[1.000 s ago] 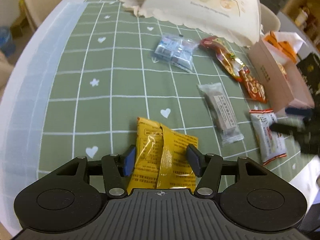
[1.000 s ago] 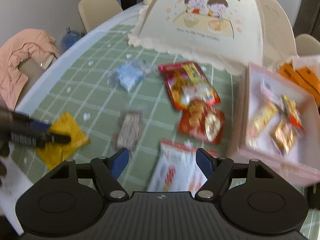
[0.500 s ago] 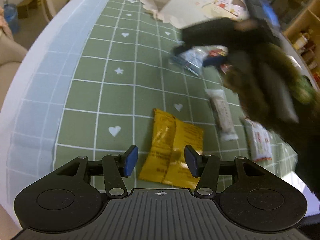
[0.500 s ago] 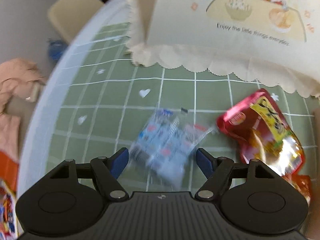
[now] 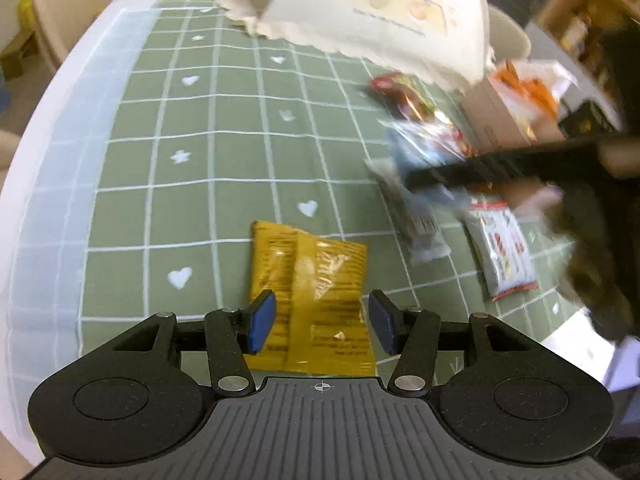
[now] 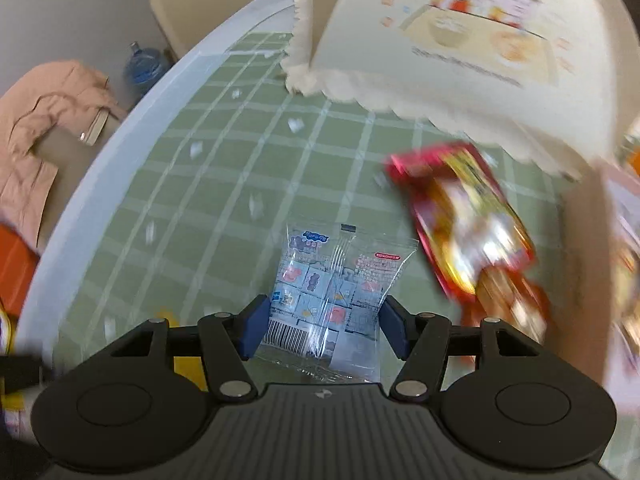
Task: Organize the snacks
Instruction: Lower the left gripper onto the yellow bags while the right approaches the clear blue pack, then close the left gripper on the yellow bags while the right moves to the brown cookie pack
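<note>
The clear blue snack packet sits sharp in the right wrist view between the blue pads of the right hand-held gripper, while the green checked tablecloth behind it is smeared; the jaws have just been closing and the pads press on the packet's two sides, so it is grasped. In the left wrist view the same packet shows as a pale blur towards the table's right edge, at the tip of the right hand-held gripper's dark arm.

The yellow snack packet lies flat on the tablecloth near the table's near edge, between the fingers of the left hand-held gripper. Its jaws stand parted, the left pad over the packet's left margin and the right pad just off its right edge; it is released, clamping nothing.

To the right of the yellow one lie a brownish bar in a clear wrapper and, nearer the right edge, a white packet with red ends. A red and gold snack bag lies beyond them, towards the far side, just in front of the scalloped hem of a cream mesh food cover printed with two cartoon children. A pinkish cardboard box stands at the right edge, with orange packets behind it. Off the table's left side are a beige chair, a pink jacket and a blue water bottle.
</note>
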A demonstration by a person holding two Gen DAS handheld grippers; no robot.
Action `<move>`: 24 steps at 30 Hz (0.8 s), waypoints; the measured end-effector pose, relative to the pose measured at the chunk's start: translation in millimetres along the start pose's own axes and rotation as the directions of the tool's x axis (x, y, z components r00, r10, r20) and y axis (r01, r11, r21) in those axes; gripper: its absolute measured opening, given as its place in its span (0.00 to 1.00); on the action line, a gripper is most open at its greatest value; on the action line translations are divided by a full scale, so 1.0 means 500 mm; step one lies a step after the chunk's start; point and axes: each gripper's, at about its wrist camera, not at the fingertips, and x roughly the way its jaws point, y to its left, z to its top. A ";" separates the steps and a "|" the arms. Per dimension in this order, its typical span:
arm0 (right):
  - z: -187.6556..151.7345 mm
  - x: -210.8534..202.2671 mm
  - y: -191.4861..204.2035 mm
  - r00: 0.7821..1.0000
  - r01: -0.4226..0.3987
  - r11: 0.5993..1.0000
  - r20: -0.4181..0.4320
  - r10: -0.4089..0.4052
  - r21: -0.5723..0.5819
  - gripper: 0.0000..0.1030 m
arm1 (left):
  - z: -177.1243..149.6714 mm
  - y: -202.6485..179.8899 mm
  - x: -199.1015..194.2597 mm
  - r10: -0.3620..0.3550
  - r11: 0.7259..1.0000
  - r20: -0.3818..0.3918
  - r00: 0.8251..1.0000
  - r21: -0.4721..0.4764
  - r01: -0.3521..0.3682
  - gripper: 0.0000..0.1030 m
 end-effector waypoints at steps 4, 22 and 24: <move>-0.104 -0.048 -0.014 0.997 0.078 0.997 0.012 -0.077 -0.029 0.59 | 0.012 -0.039 0.026 0.067 0.995 -0.015 0.998 0.069 -0.066 0.55; -0.183 -0.110 0.066 0.986 0.034 0.995 0.168 -0.018 -0.094 0.70 | 0.013 0.106 -0.014 -0.057 0.963 0.044 0.997 -0.261 0.067 0.54; -0.163 -0.105 0.091 0.980 0.017 0.992 0.197 0.007 -0.122 0.70 | 0.009 0.110 -0.007 -0.078 0.958 0.043 0.996 -0.272 0.087 0.54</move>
